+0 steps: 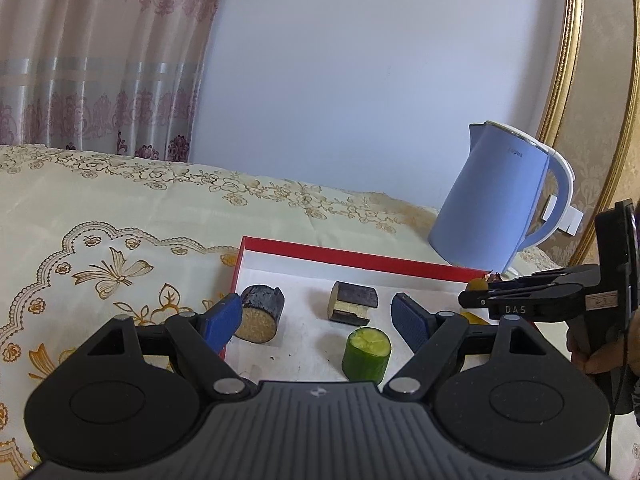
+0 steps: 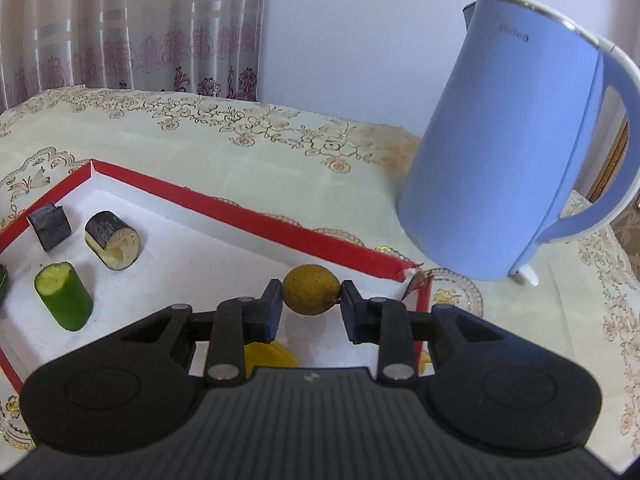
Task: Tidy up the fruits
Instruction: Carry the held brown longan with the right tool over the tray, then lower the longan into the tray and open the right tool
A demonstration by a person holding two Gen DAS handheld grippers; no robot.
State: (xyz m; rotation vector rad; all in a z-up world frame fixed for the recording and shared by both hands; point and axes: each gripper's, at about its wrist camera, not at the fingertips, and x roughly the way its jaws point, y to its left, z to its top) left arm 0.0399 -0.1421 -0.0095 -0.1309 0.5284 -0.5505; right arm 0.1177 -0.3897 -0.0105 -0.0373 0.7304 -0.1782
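Right gripper (image 2: 311,300) jaws clamped on small yellow-brown fruit (image 2: 311,289) above red-rimmed tray (image 2: 256,216) corner; "Midea" on blue kettle (image 2: 504,140) beyond tray. Left gripper (image 1: 316,320) jaws open over tray, empty.

A home — patterned curtains (image 1: 100,60), an embroidered cloth (image 1: 120,220) over the surface, a blue electric kettle (image 2: 508,152), a gilt frame (image 1: 568,80).
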